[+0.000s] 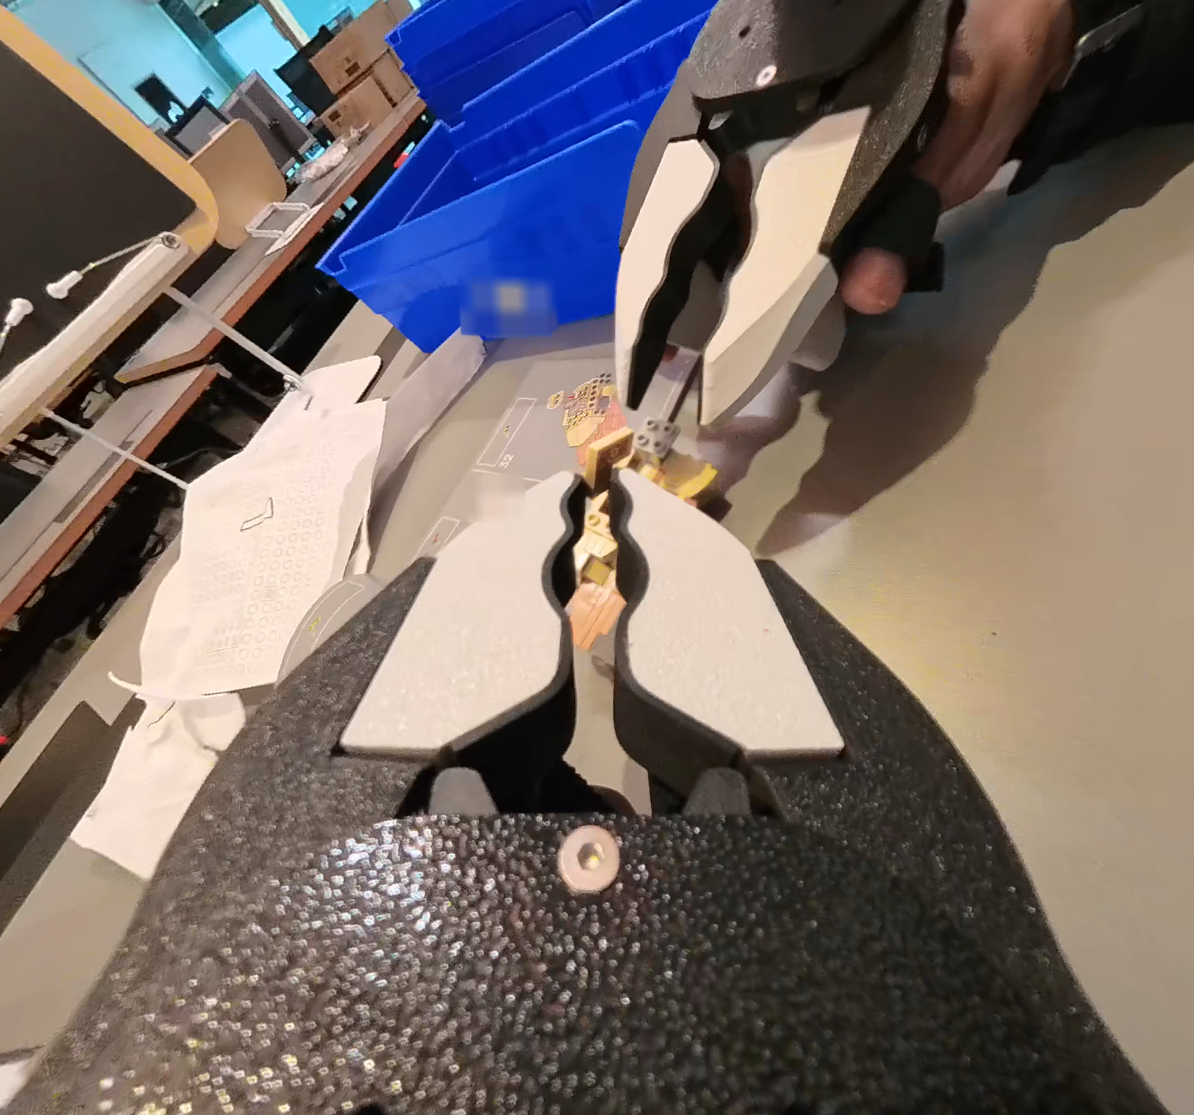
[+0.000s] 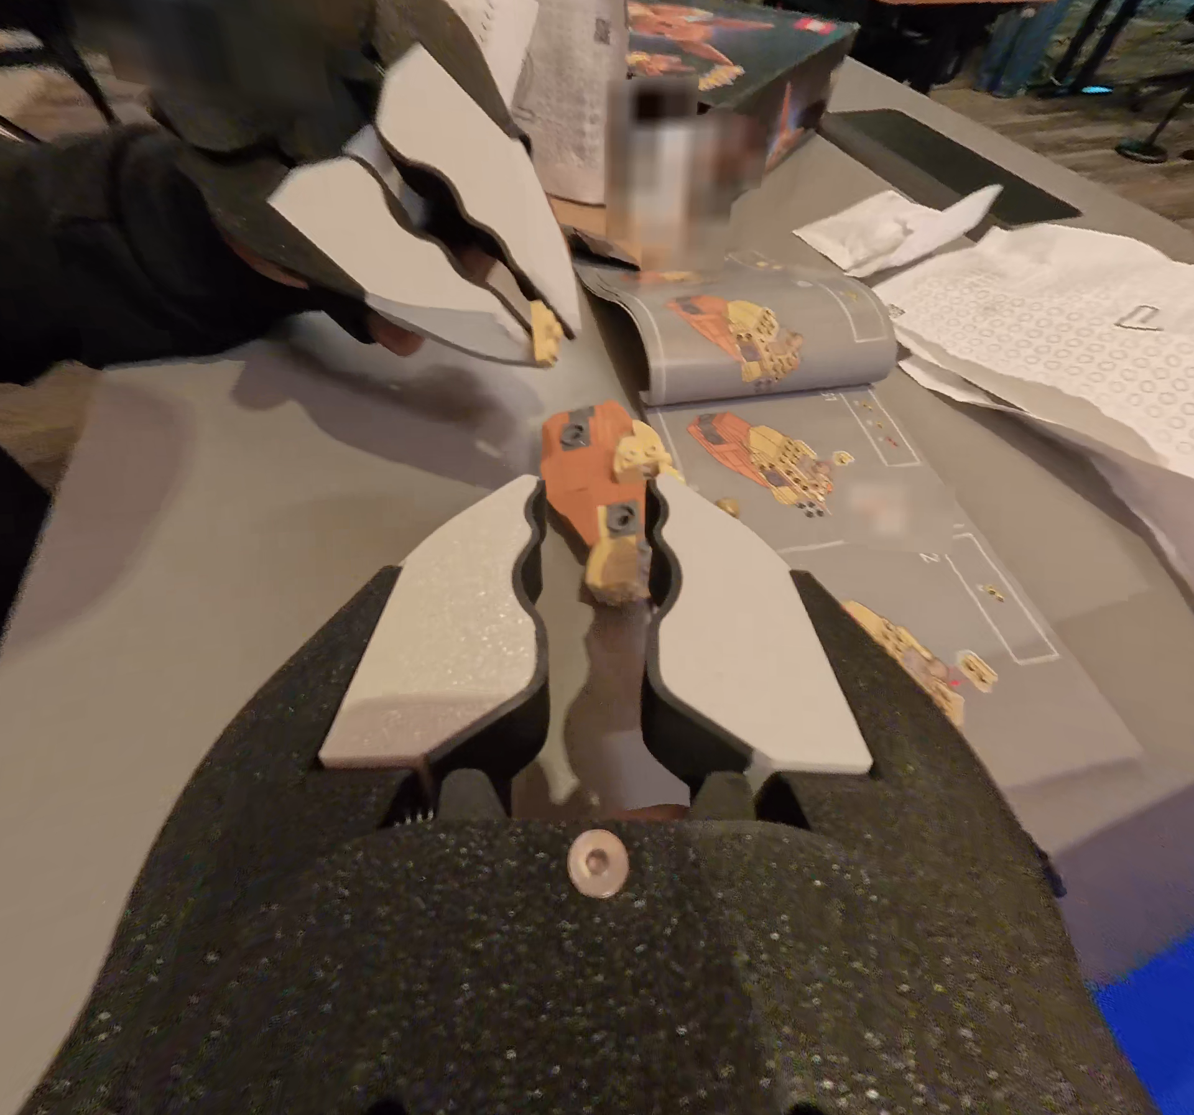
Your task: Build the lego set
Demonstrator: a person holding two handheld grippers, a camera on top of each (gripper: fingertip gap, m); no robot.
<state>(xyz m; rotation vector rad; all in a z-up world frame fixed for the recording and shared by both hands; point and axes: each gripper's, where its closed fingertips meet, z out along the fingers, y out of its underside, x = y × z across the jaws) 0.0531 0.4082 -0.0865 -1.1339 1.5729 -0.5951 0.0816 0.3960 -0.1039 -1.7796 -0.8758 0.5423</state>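
Through the left wrist view: nips a small tan piece at the very tips of the left tool, with the 2 fingers drawn almost together and only a thin slit between them. Just beyond, points the right tool steeply down from the upper right, gripped by a hand in a black fingerless glove, its tips set on the grey studded end of the brown and tan model. Under both, lies open an instruction booklet on the grey desk, with white paper bags to the left and blue bins behind. Through the right wrist view: clasps the brown and tan model between the 2 fingers of the right tool, parted just as wide as the model and pressed to its sides (whether it touches the desk cannot be told). Up and to the left, holds the small tan piece in the near-closed left tool, apart from the model. To the right, shows the instruction booklet beside the model, white paper bags farther out, and the set's box at the back.
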